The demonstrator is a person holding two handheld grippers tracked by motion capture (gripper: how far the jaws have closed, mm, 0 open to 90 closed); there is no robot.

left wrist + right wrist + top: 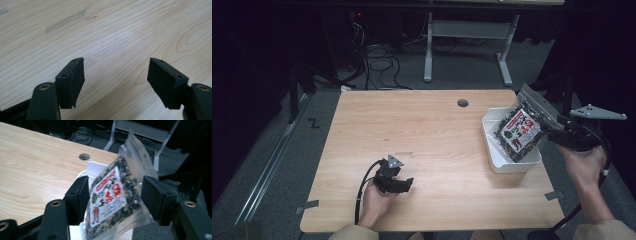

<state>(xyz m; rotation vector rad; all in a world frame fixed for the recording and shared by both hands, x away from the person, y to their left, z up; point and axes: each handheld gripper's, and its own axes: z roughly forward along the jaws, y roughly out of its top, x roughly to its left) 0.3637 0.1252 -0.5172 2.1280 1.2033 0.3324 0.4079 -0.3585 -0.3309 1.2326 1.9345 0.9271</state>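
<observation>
Bare tabletop (427, 130) surrounds wide-open left gripper (398, 184); right gripper (546, 131) clasps packet (518, 131) over edge-side bin (490, 145).

**Where everything sits on the tabletop**

The tabletop (422, 140) fills the middle of the frame. A tray (492, 150) sits at its right edge, with a round hole (462, 103) in the board up and left of it. A snack bag (518, 131) stands tilted in the tray, between the jaws of the right tongs (548, 131) at far right. The left tongs (404, 184) rest low on the tabletop, lower centre-left. A desk frame (467, 45) stands behind, at top centre.
</observation>
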